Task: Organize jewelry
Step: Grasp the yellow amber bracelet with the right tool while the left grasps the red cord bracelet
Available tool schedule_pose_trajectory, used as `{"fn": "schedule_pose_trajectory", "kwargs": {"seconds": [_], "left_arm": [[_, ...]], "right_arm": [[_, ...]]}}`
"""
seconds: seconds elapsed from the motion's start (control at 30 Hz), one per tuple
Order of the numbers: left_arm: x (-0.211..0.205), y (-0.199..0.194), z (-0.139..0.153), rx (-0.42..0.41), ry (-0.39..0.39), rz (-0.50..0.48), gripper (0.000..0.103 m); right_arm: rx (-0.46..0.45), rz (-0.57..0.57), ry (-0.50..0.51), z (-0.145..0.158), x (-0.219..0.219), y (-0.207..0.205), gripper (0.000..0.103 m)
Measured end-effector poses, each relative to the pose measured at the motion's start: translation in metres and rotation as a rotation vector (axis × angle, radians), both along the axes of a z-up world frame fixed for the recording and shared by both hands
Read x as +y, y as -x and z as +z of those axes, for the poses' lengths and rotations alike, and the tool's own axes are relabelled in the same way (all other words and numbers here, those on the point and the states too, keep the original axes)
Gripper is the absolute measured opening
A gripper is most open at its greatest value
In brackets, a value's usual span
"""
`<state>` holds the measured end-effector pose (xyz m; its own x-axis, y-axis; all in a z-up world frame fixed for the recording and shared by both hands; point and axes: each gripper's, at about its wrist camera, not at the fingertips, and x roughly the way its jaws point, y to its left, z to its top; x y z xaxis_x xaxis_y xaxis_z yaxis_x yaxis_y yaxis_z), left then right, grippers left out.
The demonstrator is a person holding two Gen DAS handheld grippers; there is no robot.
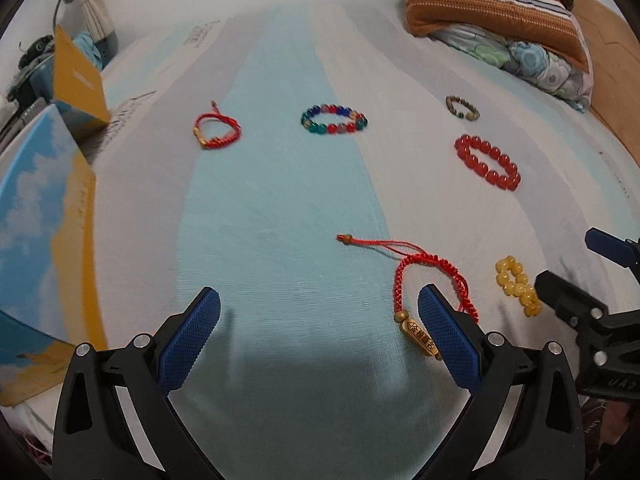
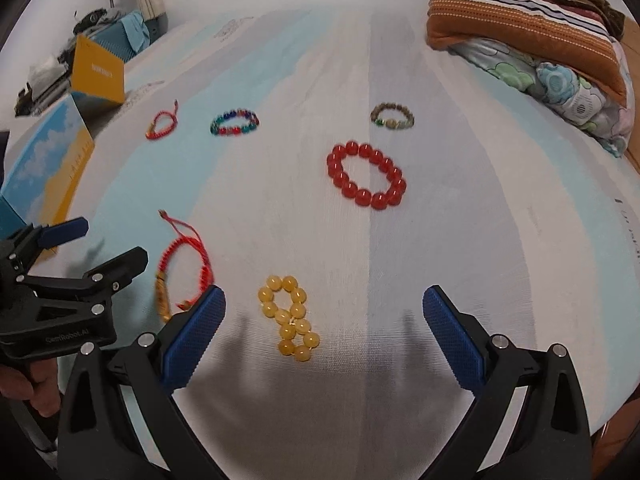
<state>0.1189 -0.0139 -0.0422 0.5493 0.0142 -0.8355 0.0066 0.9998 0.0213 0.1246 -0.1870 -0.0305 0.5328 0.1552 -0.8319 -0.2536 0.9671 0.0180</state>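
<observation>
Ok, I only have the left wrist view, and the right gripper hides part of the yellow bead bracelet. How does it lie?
Observer: In the right wrist view the yellow bead bracelet shows whole. It is twisted into a figure eight, flat on the sheet.
Operator: Is the right gripper around it?
Observer: The right gripper is open, one finger on either side of the bracelet and neither touching it.
Operator: Centred?
Observer: No, the bracelet lies nearer the finger on the left of that view.
</observation>
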Motion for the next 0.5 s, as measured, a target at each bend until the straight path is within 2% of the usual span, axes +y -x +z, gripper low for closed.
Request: {"fn": "schedule_pose_trajectory", "kwargs": {"seconds": [0.3,0.4,0.5], "left_arm": [[-0.004,-0.01,-0.024,0.007,-0.009,-0.009,0.097],[-0.004,-0.011,-0.027,-0.007,-0.012,-0.006,0.097],[-0.006,-0.012,-0.03,-0.022,-0.024,-0.006,0.098]], "right_arm": [[0.027,0.021,0.043,-0.032,0.002,-0.007,0.085],[0.023,0.032,0.055,-0.037,0.004,-0.008,0.085],[0.016,0.048,0.063,-0.038,0.007,-0.007,0.08]]}}
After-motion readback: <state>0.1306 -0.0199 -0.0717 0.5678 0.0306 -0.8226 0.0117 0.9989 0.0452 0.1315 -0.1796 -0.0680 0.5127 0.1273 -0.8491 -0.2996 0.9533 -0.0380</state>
